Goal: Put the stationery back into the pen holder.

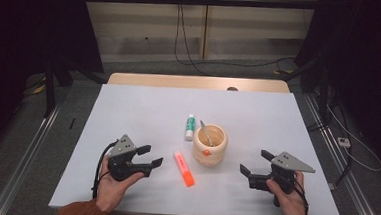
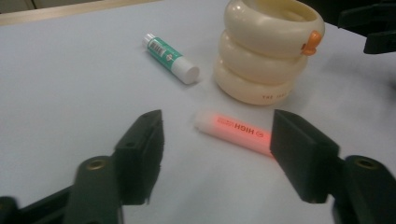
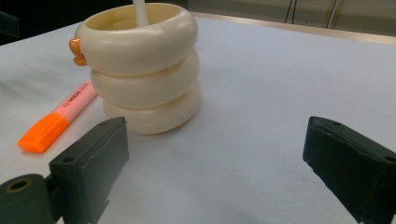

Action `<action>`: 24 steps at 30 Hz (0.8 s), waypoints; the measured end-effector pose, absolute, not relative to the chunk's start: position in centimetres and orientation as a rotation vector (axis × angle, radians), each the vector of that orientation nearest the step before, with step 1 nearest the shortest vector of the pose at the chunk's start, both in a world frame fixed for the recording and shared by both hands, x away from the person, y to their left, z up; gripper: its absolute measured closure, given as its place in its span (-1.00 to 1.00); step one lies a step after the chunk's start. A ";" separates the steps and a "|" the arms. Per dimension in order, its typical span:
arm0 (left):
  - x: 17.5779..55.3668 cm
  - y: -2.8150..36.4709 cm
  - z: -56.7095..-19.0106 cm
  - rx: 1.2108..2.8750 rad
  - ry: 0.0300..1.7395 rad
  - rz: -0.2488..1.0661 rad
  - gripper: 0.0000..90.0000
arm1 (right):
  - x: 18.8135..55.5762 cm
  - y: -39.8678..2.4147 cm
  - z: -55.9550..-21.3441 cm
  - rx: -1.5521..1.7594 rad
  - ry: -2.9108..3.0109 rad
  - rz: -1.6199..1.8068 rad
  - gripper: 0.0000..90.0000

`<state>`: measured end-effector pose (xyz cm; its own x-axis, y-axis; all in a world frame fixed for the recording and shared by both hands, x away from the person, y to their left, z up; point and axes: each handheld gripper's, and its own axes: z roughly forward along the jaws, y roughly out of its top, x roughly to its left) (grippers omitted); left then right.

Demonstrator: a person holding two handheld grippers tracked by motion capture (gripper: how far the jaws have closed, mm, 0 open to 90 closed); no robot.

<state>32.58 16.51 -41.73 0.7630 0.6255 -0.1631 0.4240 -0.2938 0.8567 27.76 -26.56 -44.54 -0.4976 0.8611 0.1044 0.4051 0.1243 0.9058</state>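
- The work appears to be tidying pens into the cream ringed holder (image 1: 209, 145); one white-handled thing already stands inside it, so that part looks done.
- Left to do, as I judge it: the orange highlighter (image 1: 184, 168) and the glue stick (image 1: 190, 127) both lie loose on the worktop (image 1: 128, 108).
- The left tongs (image 1: 150, 155) are partly spread, jaws apart with nothing pinched. In the left gripper view the highlighter (image 2: 233, 131) lies just ahead of them, its far end passing behind the right-hand jaw; it rests on the worktop, not between the pads.
- Beyond the highlighter from the left tongs stands the holder (image 2: 268, 51), with the glue stick (image 2: 170, 58) beside it, further off.
- The right tongs (image 1: 255, 164) are spread wide and empty, touching nothing. The holder (image 3: 142, 65) stands just ahead, nearer the left-hand jaw, and the highlighter (image 3: 58, 117) lies beyond that jaw.
- Next likely step: the left tongs go forward to pinch the highlighter.
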 end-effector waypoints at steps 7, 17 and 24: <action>32.6 15.3 -41.9 1.950 0.755 0.179 0.67 | 27.7 -26.4 -44.5 1.211 1.969 1.356 -0.85; 32.8 13.7 -42.1 1.984 0.723 0.144 1.00 | 27.8 -26.4 -44.6 1.209 1.970 1.358 -0.86; 32.7 11.7 -42.2 2.015 0.691 0.127 1.00 | 27.7 -26.4 -44.5 1.205 1.976 1.354 -0.86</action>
